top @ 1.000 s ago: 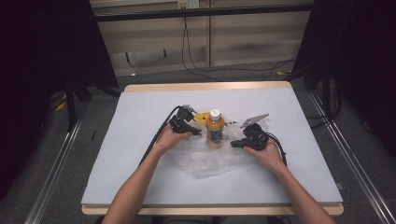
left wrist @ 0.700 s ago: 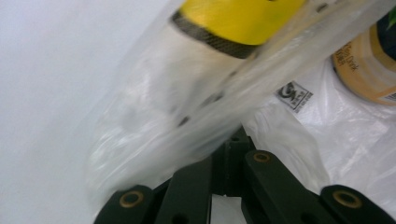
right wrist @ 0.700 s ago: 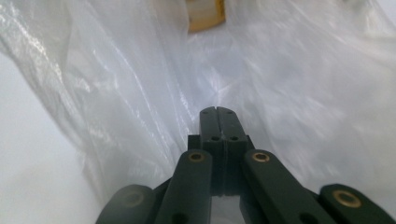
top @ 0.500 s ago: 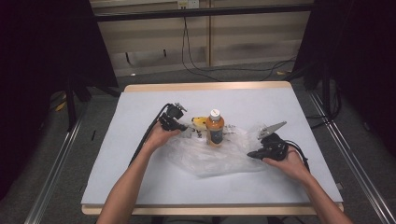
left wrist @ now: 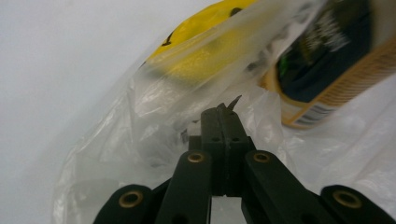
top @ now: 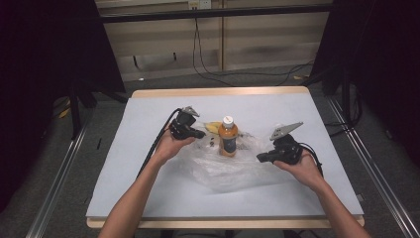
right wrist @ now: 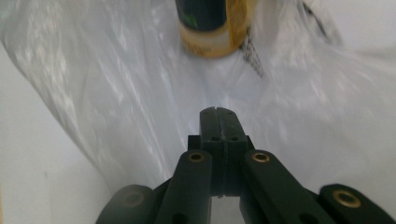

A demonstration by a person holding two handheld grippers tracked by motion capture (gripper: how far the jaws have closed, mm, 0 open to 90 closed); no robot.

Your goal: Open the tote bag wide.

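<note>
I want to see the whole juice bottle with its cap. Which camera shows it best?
The high view: the bottle stands upright there, white cap to base, at the clear plastic bag. The left gripper view shows just a tilted piece of its dark label and orange bottom. The right gripper view shows its lower part at the top edge, blurred.

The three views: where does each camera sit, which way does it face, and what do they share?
High view: above the person's side, facing forward and down on the table; both forearms, left claw, right claw.
Left gripper view: on the left claw, jaws together, pinching the plastic bag.
Right gripper view: on the right claw, jaws together, over the bag.
Shared: the bottle and bag.
</note>
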